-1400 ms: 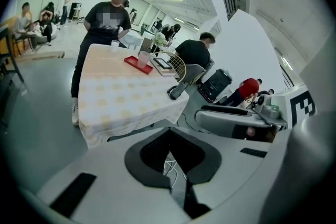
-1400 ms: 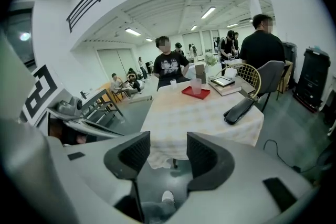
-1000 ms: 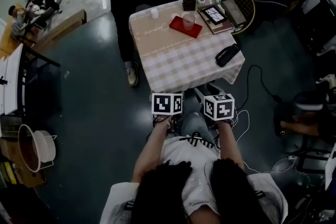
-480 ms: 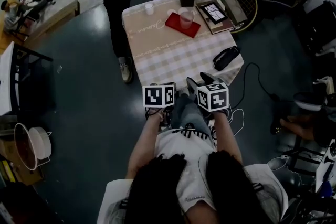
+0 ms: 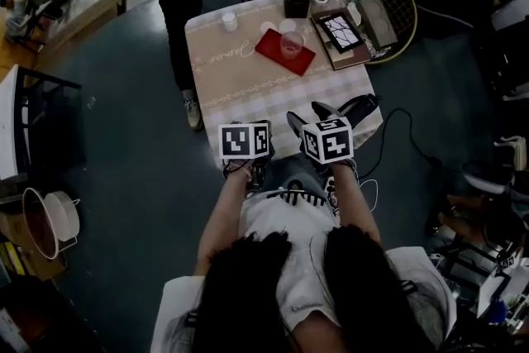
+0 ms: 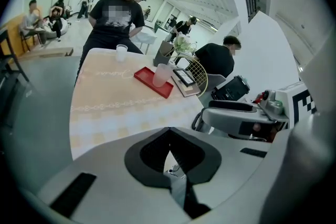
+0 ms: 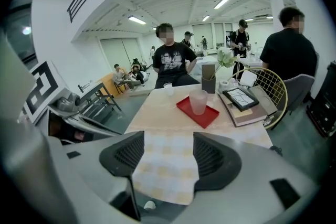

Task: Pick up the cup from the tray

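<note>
Facing the counter (image 5: 240, 91), both tools hang at its near edge; the reach step appears to be in hand. The translucent cup (image 5: 291, 44) stands upright on the red tray (image 5: 271, 53), well apart from them. On the right tool (image 7: 164, 157) the jaws stand wide, have just been opening, and have nothing between them. On the left tool (image 6: 169, 150) the jaws are together and empty. Next, the right tool likely must advance and straddle the cup.

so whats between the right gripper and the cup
Only bare checked tablecloth, in the right gripper view. The right gripper has just been opening its jaws, nothing between them; the cup stands on the red tray.
</note>
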